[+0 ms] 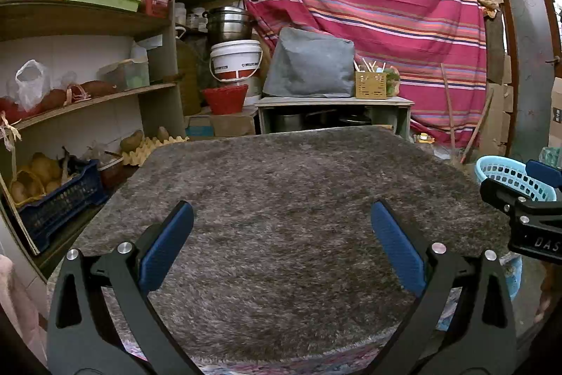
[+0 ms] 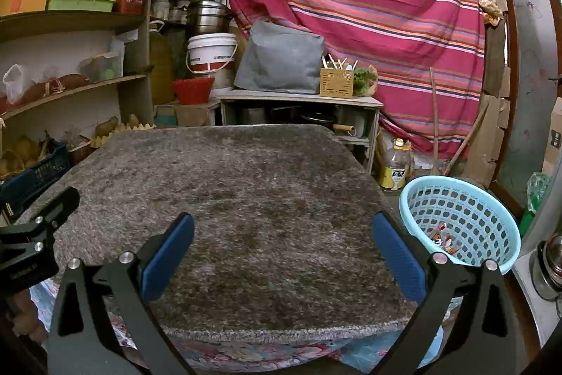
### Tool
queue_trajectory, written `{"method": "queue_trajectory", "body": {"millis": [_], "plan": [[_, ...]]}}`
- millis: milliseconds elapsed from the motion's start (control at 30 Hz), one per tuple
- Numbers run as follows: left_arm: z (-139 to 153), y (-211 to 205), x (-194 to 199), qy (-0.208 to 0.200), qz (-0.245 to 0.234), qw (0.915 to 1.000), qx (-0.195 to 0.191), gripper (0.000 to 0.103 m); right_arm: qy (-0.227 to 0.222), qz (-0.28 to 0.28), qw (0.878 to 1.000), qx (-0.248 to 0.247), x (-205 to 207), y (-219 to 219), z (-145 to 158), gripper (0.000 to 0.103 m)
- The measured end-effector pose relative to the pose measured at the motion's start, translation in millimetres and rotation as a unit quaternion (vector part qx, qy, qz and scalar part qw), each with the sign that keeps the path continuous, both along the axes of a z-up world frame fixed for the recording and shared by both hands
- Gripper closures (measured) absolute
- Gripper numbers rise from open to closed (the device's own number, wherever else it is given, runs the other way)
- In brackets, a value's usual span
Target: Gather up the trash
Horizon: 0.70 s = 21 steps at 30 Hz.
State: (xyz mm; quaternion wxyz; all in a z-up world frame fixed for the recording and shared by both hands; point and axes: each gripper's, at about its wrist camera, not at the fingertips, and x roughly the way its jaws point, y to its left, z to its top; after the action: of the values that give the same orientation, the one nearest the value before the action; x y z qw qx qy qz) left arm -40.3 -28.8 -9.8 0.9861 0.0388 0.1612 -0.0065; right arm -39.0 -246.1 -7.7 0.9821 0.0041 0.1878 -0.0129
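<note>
Left gripper (image 1: 281,248): fingers spread wide, nothing between them; it hangs above the near half of the desk.
Right gripper (image 2: 282,257): fingers likewise spread and empty, above the near right part of the desk, close to the basket side.
Desk (image 2: 224,185): covered by a shaggy grey mat; no scrap or wrapper shows on the mat in either view.
Cloth under mat (image 2: 246,354): a floral sheet shows below the near edge of the mat.
Basket (image 2: 505,227): pale blue perforated plastic, standing just beside the right edge of the desk and lower than its top, probably so that trash can be dropped in from the desk edge.
Trash (image 2: 444,239): small coloured wrappers lie on the bottom of the basket; their count cannot be told.
Task status: judged complete or nearly so, since the visible trash is in the basket and both grippers hold nothing.
Surroundings: shelves (image 1: 87,20) with stored goods at the left, a striped red cloth (image 1: 368,6) hung behind; neither bears on the task.
Risk: the basket is light and near the desk edge; a knock from the right gripper could tip it.
</note>
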Motion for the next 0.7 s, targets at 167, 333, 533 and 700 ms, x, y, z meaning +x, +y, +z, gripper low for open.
{"method": "queue_trajectory", "body": {"millis": [167,333,533,700], "plan": [[0.3,-0.1,0.9,-0.001,0.001,1.0,0.0,0.005,0.0,0.001,1.0,0.001,0.9,0.2,0.4,0.004],[0.0,-1.4,0.2,-0.004,0.002,1.0,0.003,0.005,-0.001,-0.002,1.0,-0.002,3.2,0.7,1.1,0.004],[0.5,-1.7,1.6,-0.004,0.006,1.0,0.005,0.005,0.0,-0.006,1.0,-0.002,5.3,2.2,2.6,0.004],[1.1,-0.5,1.8,-0.005,0.008,0.9999,0.005,0.005,-0.001,-0.008,1.0,-0.004,5.6,3.0,3.2,0.004]]}}
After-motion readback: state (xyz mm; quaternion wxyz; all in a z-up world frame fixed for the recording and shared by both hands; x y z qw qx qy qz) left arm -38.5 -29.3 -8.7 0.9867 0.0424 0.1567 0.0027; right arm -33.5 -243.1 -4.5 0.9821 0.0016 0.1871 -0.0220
